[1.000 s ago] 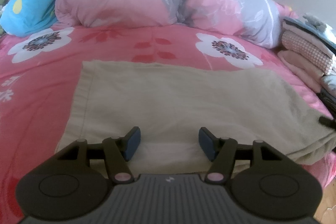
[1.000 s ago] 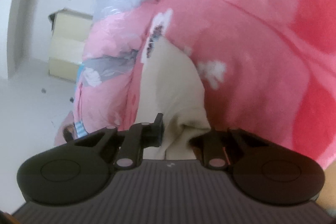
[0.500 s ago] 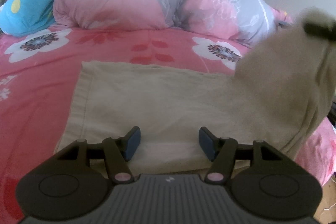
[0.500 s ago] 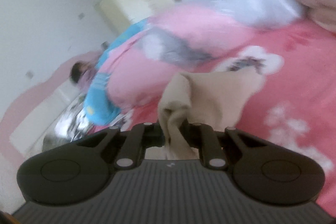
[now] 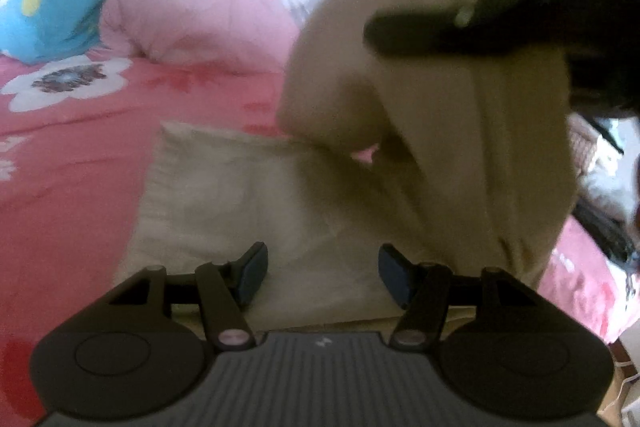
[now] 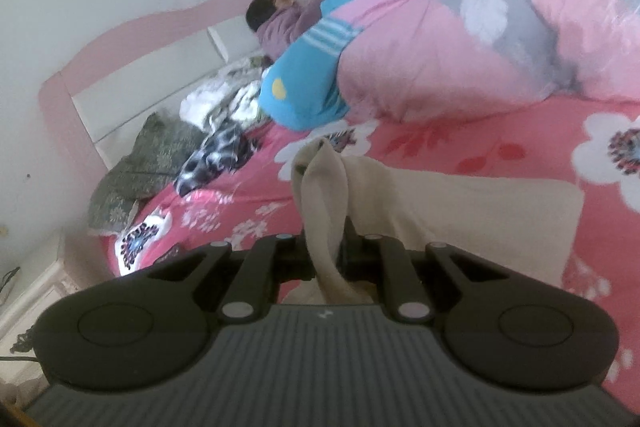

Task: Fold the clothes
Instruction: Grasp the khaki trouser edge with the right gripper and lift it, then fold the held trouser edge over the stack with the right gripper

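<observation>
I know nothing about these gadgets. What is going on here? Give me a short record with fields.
Setting: bed with a pink flowered sheet
Garment: beige cloth, partly flat on the bed, one end lifted
Right tool: shut on the cloth's end, its jaws having just been closing; held above the flat part
Left tool: open, over the near edge, gripping nothing
Behind: pink quilt, blue pillow
Stage: fold in progress
</observation>
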The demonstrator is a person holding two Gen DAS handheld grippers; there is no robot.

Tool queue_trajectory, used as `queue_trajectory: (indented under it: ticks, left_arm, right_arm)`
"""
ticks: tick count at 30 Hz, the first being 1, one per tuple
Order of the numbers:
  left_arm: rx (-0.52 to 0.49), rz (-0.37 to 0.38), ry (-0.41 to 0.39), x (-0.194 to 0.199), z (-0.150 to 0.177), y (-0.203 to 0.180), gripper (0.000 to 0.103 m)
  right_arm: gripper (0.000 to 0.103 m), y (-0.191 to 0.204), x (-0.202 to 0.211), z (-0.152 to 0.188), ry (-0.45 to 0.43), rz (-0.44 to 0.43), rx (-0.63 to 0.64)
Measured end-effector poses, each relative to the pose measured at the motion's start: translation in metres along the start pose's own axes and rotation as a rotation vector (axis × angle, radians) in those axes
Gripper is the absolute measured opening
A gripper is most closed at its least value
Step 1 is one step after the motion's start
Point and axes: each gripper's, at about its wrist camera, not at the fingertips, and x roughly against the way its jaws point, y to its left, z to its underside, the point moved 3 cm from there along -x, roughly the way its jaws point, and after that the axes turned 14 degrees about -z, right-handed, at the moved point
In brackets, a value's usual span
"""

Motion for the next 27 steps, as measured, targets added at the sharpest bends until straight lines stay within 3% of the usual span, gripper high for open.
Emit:
queue_trajectory:
  ticks: [7,14,20,23,27]
  left_arm:
    - [0.136,0.000,-0.069,0.035,-0.002,0.044,0.057]
    - [0.245,-0.004,-0.049,0.041,0.014,0.085,0.041]
    - [0.268,-0.001,-0.012,0.029,0.020,0.100,0.029]
    - [0.281,0.010,0.002,0.024,0.023,0.104,0.028]
    - [0.311,0.034,0.009,0.025,0.029,0.111,0.027]
  right_arm:
    - [0.009,0.017,-0.026,-0.003,0.035,-0.046,0.083]
    - [0.009,0.043,-0.067,0.019,0.140,-0.083,0.192]
    - [0.009,0.053,-0.058,0.018,0.096,-0.083,0.217]
    - [0.009,0.059,-0.056,0.022,0.096,-0.115,0.242]
    - [0.009,0.063,-0.065,0.048,0.180,-0.130,0.271]
